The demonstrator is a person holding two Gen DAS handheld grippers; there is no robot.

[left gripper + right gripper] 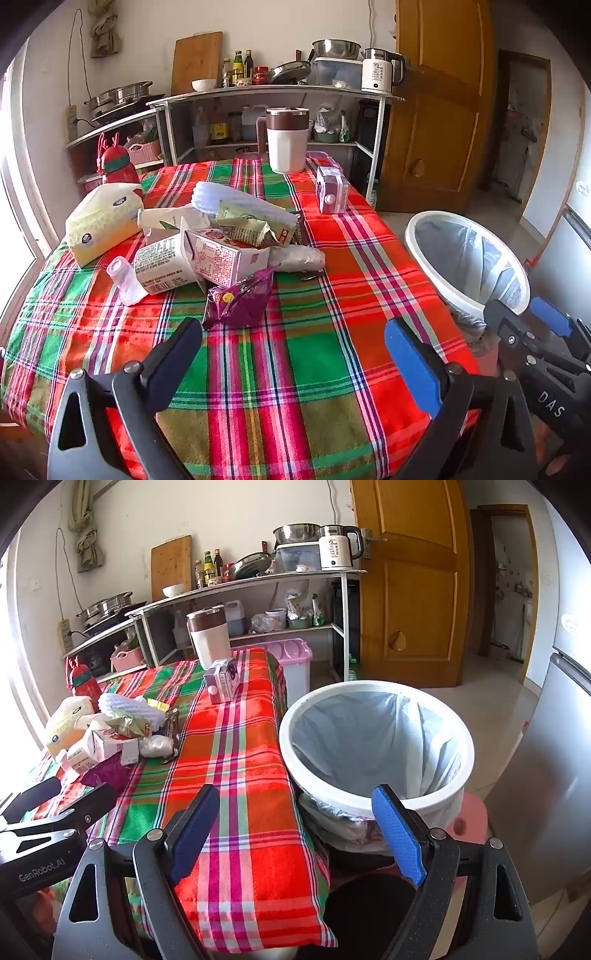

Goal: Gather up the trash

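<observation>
A heap of trash lies on the plaid tablecloth [303, 332]: a purple wrapper [240, 299] nearest me, a torn milk carton [218, 254], a small clear bottle [125, 280], green packets [247, 225] and a crumpled plastic wad [299, 258]. My left gripper [291, 347] hovers open just short of the purple wrapper, nothing between its fingers. A white bin [376, 742] with a pale liner stands off the table's right edge. My right gripper [295, 830] is open over the table's near right corner, in front of the bin, and holds nothing.
A purple drink carton [332, 190], a white and brown tumbler [287, 142], a yellow tissue pack [101, 225] and a red bottle [118, 166] also stand on the table. Kitchen shelves [273, 92] are behind it, a wooden door [410, 590] at right, a pink-lidded box [291, 653] beyond.
</observation>
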